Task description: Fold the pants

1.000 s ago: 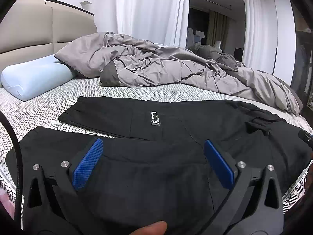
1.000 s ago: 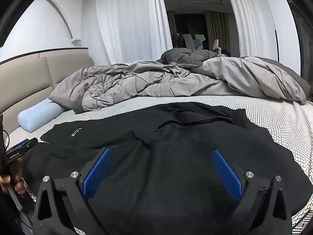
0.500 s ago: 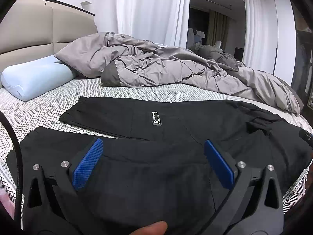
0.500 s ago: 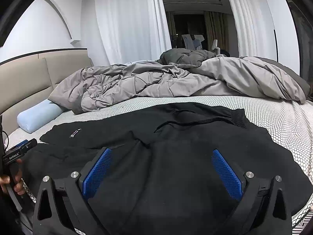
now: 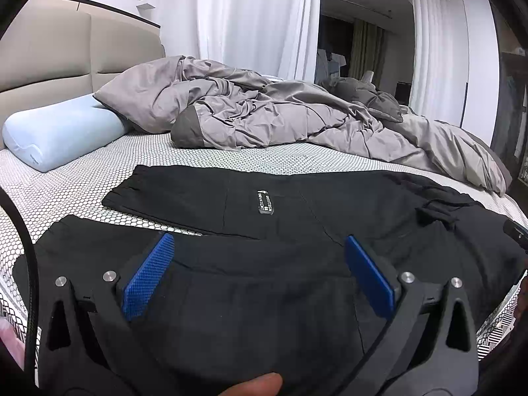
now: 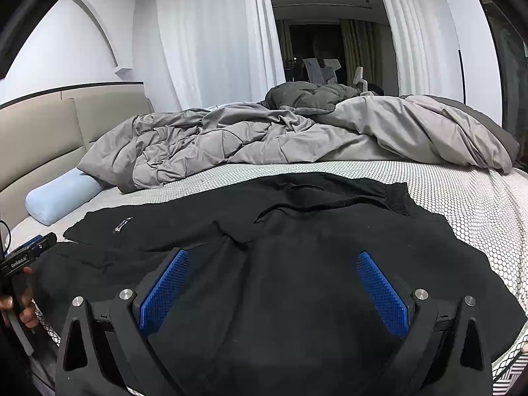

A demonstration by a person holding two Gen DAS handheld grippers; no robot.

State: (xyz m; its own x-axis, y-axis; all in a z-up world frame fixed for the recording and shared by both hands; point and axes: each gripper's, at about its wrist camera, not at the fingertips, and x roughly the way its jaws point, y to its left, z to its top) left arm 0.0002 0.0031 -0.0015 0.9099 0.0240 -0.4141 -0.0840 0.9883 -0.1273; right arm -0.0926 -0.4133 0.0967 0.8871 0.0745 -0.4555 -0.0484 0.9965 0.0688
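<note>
Both claws we hold gape wide, the left claw (image 5: 259, 274) and right claw (image 6: 272, 292) each hovering over one pair of black pants (image 5: 297, 217) spread along the bed's (image 5: 82, 181) near edge. Its near hem is cut off below our view.

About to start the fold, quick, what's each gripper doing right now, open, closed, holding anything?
Left gripper: open, holding nothing, above the black pants.
Right gripper: open, holding nothing, above the pants.

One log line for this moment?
pants: flat on bed | left gripper: open, over leg | right gripper: open, over waist
</note>
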